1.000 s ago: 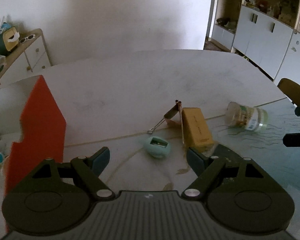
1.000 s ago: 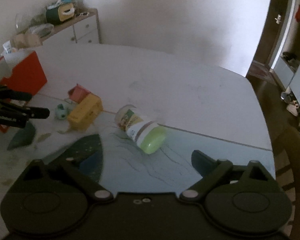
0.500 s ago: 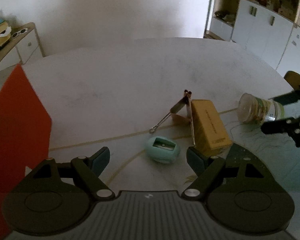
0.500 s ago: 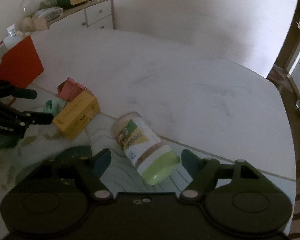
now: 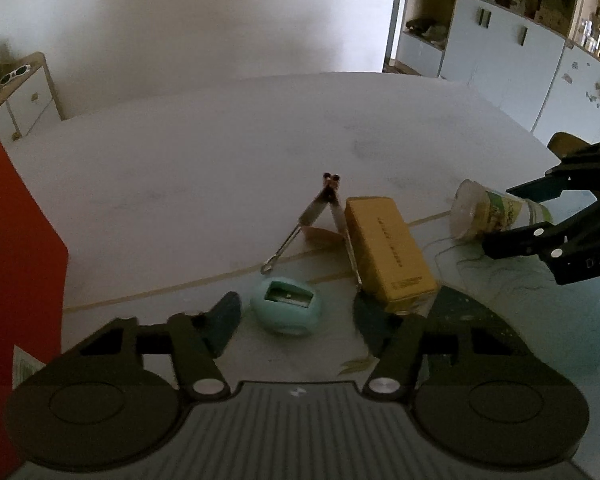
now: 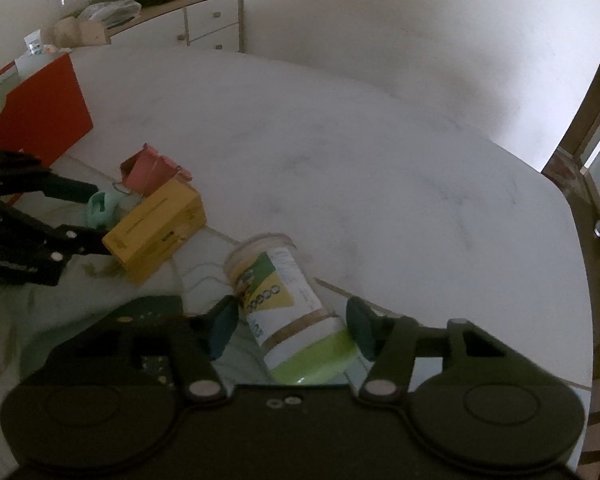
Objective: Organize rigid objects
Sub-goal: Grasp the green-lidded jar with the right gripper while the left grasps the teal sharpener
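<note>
- Your left hand-held gripper (image 5: 292,318) is closing around the mint pencil sharpener (image 5: 287,306), low in the middle of the left view; both pads are still apart from it.
- Your right hand-held gripper (image 6: 292,326) is closing around the lying jar (image 6: 288,304) with the green lid, at the lower middle of the right view; whether the pads already touch it, I cannot tell.
- The yellow box (image 5: 388,250) lies on the tabletop (image 5: 204,168) between the sharpener and the jar, with a binder clip (image 5: 324,216) just behind it.
- The red box (image 6: 36,100) stands at the left edge.
</note>
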`<state>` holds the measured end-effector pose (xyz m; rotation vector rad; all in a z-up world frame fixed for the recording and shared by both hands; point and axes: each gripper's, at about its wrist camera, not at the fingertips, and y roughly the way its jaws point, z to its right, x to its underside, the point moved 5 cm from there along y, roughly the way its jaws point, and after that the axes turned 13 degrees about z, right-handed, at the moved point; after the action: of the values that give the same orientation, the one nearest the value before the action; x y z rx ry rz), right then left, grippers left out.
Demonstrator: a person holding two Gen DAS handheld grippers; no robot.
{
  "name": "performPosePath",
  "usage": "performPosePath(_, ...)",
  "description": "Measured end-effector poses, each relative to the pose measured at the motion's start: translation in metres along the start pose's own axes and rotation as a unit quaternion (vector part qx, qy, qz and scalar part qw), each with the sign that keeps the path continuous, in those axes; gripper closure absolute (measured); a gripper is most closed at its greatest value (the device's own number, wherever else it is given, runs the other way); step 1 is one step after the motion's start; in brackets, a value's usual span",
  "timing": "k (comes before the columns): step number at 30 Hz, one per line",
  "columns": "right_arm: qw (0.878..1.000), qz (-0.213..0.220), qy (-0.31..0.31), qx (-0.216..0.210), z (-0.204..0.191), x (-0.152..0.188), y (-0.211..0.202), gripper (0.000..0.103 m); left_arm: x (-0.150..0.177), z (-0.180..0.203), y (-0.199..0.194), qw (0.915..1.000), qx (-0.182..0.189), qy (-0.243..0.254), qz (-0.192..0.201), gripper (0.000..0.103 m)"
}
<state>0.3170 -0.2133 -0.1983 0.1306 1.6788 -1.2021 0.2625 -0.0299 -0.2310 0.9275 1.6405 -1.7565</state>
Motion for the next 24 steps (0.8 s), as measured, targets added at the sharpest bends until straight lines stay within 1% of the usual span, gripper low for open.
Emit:
performPosePath(2, 1.0, -0.001, 0.001, 0.0, -0.002, 0.0, -0.001, 0.048, -0.001, 0.001, 0.001, 1.0, -0.002, 0.005, -0.001, 0.046)
performPosePath(6, 1.0, -0.004, 0.003, -0.002, -0.006, 0.001, -0.004, 0.052, -0.002, 0.002, -0.001, 0.9998, -0.012, 0.013, -0.002, 0.06)
performPosePath(9, 1.0, -0.007, 0.011, 0.002, -0.011, 0.002, -0.007, 0.052, -0.004, 0.002, -0.001, 0.9998, -0.015, 0.015, -0.005, 0.064)
performPosePath(12, 1.0, -0.006, 0.027, 0.013, -0.015, 0.005, -0.01, 0.053, -0.006, -0.001, -0.001, 0.9998, -0.016, 0.01, -0.009, 0.065)
performPosePath(15, 0.998, -0.003, 0.057, 0.017, -0.019, 0.007, -0.015, 0.053, -0.006, -0.002, -0.004, 0.9998, -0.016, -0.004, -0.014, 0.064)
performPosePath(17, 0.997, -0.002, 0.068, 0.021, -0.022, 0.007, -0.02, 0.056, -0.005, -0.001, -0.007, 0.9998, -0.013, -0.005, -0.013, 0.064)
performPosePath(19, 0.996, -0.001, 0.082, 0.026, -0.025, 0.007, -0.026, 0.057, -0.004, 0.0, -0.011, 0.9998, -0.013, -0.007, -0.013, 0.064)
performPosePath(24, 0.994, 0.004, 0.105, 0.026, -0.041, 0.012, -0.045, 0.058, 0.001, -0.001, -0.029, 0.9995, -0.007, -0.026, -0.014, 0.064)
